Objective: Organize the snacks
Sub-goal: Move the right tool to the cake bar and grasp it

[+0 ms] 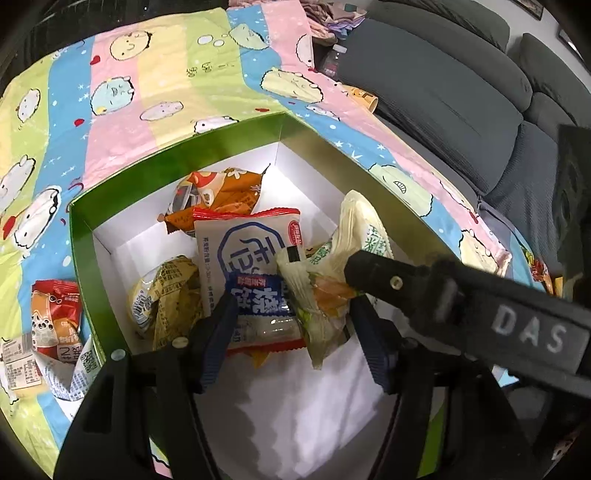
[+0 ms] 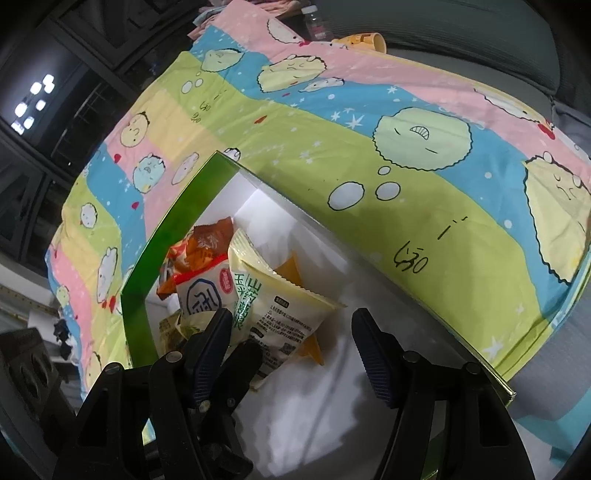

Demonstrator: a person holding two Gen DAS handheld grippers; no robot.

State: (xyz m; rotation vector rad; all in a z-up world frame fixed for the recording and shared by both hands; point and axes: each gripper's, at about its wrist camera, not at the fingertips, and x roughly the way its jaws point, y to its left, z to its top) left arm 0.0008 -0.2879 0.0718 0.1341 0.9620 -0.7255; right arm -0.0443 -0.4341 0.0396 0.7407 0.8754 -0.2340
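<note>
A green box (image 1: 177,155) with a white inside sits on a cartoon-print blanket and holds several snack packets. In the left wrist view my left gripper (image 1: 295,317) stands open low in the box, over a blue-and-white packet (image 1: 262,310) that lies loose between its fingers. A cream packet with green print (image 1: 351,229) leans beside it, with one finger (image 1: 391,282) of my right gripper lying across it. In the right wrist view my right gripper (image 2: 291,321) is open around that cream packet (image 2: 273,317). Its left pad is against the packet and its right pad is just apart from it.
Also in the box (image 2: 166,240) are an orange packet (image 1: 221,192), a white packet with a blue emblem (image 1: 251,243) and a yellow packet (image 1: 166,295). Outside it, a red packet (image 1: 55,314) lies at the left. A grey sofa (image 1: 443,92), a mug (image 2: 365,40) and a bottle (image 2: 316,22) are behind.
</note>
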